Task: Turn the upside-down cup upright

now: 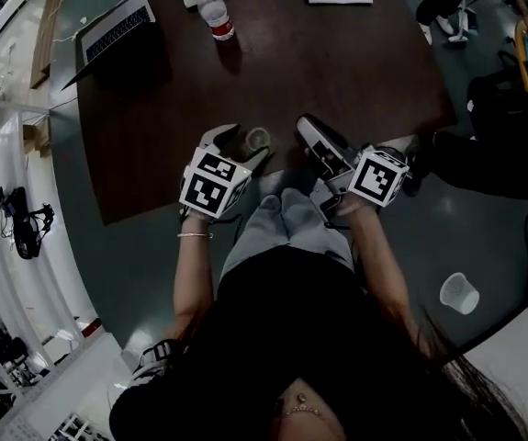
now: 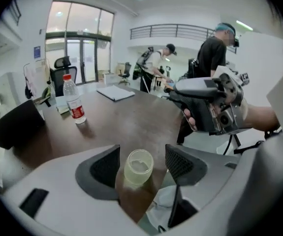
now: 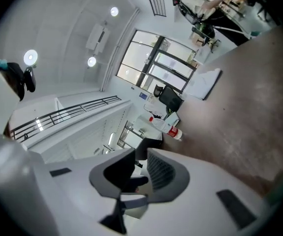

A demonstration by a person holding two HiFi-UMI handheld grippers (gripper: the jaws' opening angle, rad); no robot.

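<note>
Head view: a small translucent plastic cup (image 1: pixel 257 139) stands at the near edge of a dark brown, matte table (image 1: pixel 337 72), right in front of the person. It appears to sit mouth up, with a round rim wider than the tapering body below, though the cloudy plastic makes that less than certain. If so, the turning is done and all that is left is to draw the tools clear of the table. The left gripper (image 2: pixel 142 160) brackets the cup with its jaws spread wide. Its ribbed dark pads stand on either side, and a sliver of table shows between each pad and the cup wall, so it grips nothing. The right gripper (image 3: pixel 139 168) hovers over the same table edge, its jaws drawn almost together with a slim gap and nothing in them. A clear, red-labelled water bottle (image 1: pixel 216 12) stands towards the table's far side, with an open laptop (image 1: pixel 117 30) at its far-left corner.
</note>
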